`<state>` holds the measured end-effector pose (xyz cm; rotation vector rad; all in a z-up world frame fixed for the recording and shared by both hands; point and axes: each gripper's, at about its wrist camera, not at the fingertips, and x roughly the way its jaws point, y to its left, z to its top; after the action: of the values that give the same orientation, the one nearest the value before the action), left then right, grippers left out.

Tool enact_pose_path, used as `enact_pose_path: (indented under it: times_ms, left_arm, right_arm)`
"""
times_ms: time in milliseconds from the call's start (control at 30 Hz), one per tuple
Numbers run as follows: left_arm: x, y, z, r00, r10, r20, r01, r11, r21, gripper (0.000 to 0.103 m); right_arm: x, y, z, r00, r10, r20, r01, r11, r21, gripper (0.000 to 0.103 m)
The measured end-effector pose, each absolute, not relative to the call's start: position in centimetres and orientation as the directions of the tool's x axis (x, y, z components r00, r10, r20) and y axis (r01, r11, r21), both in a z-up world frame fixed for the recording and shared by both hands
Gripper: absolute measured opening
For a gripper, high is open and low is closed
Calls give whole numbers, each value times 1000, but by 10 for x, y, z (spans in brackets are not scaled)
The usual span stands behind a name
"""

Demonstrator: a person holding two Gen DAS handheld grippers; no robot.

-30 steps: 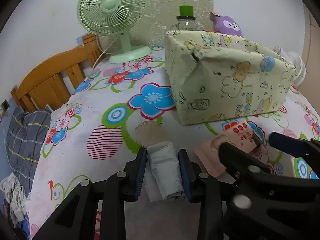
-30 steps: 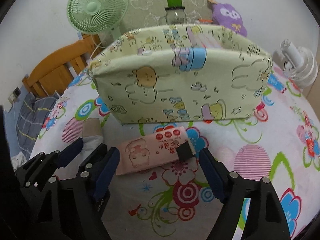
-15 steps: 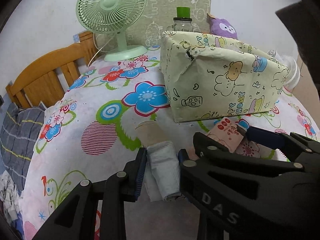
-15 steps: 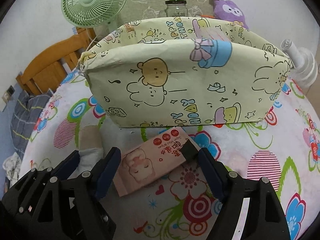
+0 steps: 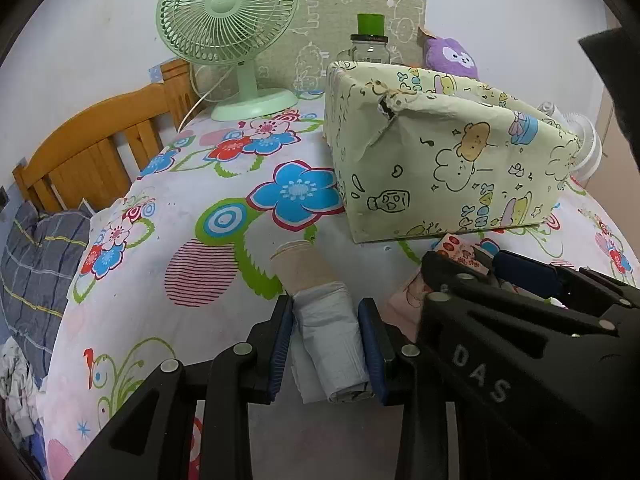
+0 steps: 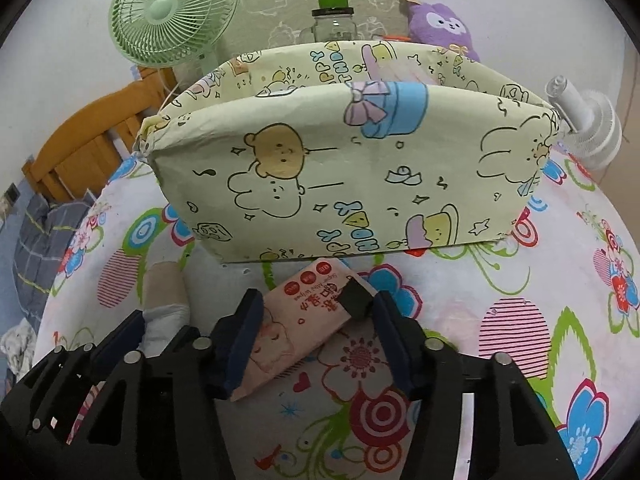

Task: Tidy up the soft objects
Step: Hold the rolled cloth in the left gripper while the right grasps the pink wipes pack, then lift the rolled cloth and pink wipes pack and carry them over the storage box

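The roll of white bags point(image 5: 334, 340), wound on a tan cardboard core, lies on the flowered bed sheet point(image 5: 192, 240) at six o'clock in the left wrist view. The left hand-held gripper point(image 5: 326, 344) is pinched on it, blue pads pressed to both sides of the white part, most likely so it can be lifted without unrolling.

Just beside it, toward three o'clock, lies the pink wipes pack point(image 6: 296, 320), slanted on the sheet. The right hand-held gripper point(image 6: 316, 340) straddles it, and its jaws have just been closing. In the right wrist view the left pad meets the pack's edge and the right pad sits against the black tab at its corner, so the grip looks about made, though how firm it is I cannot tell.

At twelve o'clock from both items stands the cream fabric bin point(image 6: 352, 176) with cartoon prints, its top open. It is near enough to be the likely place for both soft things. Its rim is torn at one corner, so it may sag if pushed.

Beyond it, at eleven o'clock, stands a green fan point(image 5: 228, 12), and at one o'clock a purple plush toy point(image 6: 440, 26).
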<state>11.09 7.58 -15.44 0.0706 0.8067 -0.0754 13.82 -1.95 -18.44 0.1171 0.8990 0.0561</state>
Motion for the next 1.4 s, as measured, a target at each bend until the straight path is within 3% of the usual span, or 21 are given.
enact_pose_path:
  times_ms: [500,633,900,1100,1400]
  left_arm:
    - [88,49,-155,671,-87,-737,147,989,17,35]
    - [82,40,-155,665,-109,-739,171,985,8,35]
    - [81,43,-155,670,-100,-736,164,986,16,35]
    - [92,57,-155,678,-50,-733,109,993,34,38]
    - [92,56,-155,672,-71,-737,115,993,8,35]
  right_arm:
    - [116,-51,-183,607,122,-785,23,985,172,56]
    - [114,-57,-183,608,162,-778,25,975,223,60]
    - [117,-44,-183,599,125,-791,2,988,157,62]
    - [121,-28,-186,614,79,-786,-40,997,70,52]
    - [120,-32,-185,617,106,-780,-47,994,98,44]
